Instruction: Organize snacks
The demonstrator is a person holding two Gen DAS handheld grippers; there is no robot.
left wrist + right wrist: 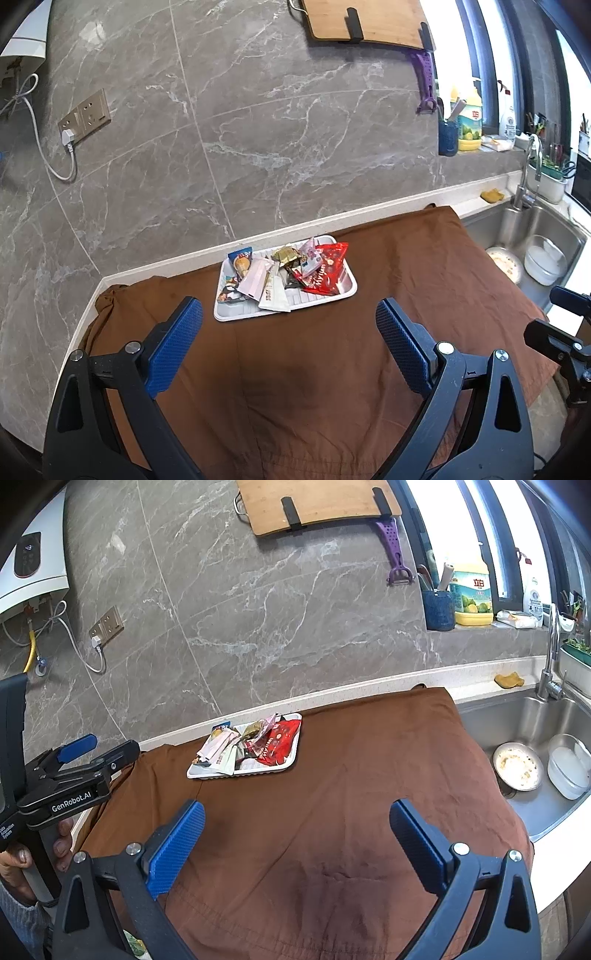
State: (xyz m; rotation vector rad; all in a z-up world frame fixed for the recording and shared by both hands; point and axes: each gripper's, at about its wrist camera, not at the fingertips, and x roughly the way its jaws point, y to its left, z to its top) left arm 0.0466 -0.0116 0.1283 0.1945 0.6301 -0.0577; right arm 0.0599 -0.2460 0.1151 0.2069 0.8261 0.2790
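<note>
Brown cloth [332,332] covers the counter under us, and the white tray [236,314] sits at its far edge, near the marble wall [221,129]. Its long axis runs left to right, roughly along the wall. The snacks [284,273] are heaped in it: a red bag [327,269] at the right end, a white packet [272,291] pointing its long side toward us. Our left gripper [289,321] and right gripper [297,823] hang above bare cloth, jaws wide, holding nothing. A sink [535,738] lies to the right.
</note>
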